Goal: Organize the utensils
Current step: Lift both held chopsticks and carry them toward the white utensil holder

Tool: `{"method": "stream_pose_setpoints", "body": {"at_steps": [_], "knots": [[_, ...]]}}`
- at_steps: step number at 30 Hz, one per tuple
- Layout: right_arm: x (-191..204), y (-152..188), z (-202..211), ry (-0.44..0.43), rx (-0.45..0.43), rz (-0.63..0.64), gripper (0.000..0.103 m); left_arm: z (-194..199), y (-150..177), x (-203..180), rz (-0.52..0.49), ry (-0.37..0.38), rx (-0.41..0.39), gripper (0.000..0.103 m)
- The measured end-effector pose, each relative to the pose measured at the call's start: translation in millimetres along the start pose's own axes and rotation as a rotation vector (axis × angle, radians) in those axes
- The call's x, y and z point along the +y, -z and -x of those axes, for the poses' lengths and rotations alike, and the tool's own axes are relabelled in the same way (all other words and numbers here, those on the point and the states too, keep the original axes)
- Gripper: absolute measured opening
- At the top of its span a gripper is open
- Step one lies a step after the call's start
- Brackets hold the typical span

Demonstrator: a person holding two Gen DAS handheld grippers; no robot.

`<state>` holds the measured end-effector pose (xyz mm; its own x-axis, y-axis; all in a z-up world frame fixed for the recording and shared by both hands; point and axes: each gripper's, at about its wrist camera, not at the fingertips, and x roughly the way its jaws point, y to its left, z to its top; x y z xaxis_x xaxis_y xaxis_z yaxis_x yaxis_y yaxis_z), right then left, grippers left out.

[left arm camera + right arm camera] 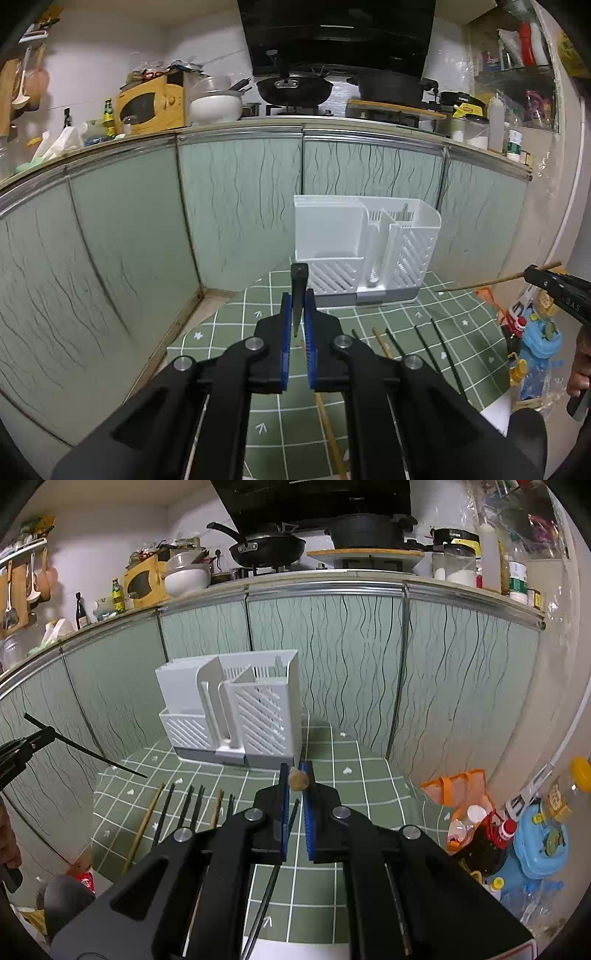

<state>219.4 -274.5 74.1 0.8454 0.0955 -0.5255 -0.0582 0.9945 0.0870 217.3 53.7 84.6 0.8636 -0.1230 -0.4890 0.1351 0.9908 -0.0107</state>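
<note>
Left gripper (298, 295) clamped on black chopstick (298, 284), right gripper (296, 775) clamped on wooden chopstick (298, 779); both above mat, near white utensil holder (229, 709).

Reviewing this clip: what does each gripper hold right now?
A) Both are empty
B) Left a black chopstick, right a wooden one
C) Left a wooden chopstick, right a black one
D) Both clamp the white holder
B: the left gripper is shut on a black chopstick, and the right gripper on a wooden chopstick.
</note>
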Motion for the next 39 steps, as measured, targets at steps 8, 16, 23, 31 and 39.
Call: {"method": "stream_pose_setpoints", "body": {"at_steps": [8, 16, 23, 31, 39], "knots": [[8, -27, 8, -0.044, 0.036, 0.058, 0.006, -5, -25, -3, -0.005, 0.072, 0.017, 0.008], [14, -60, 23, -0.114, 0.035, 0.103, 0.006, -5, -60, -14, -0.030, 0.160, 0.009, 0.008], [12, -92, 32, -0.137, 0.025, 0.127, 0.006, -5, -96, -22, -0.065, 0.200, -0.008, 0.008], [10, -137, 34, -0.164, 0.010, 0.131, 0.006, -4, -142, -32, -0.081, 0.239, -0.036, 0.008], [8, -165, 8, -0.154, 0.076, 0.151, 0.006, -22, -175, -60, -0.110, 0.309, -0.047, 0.008]]}}
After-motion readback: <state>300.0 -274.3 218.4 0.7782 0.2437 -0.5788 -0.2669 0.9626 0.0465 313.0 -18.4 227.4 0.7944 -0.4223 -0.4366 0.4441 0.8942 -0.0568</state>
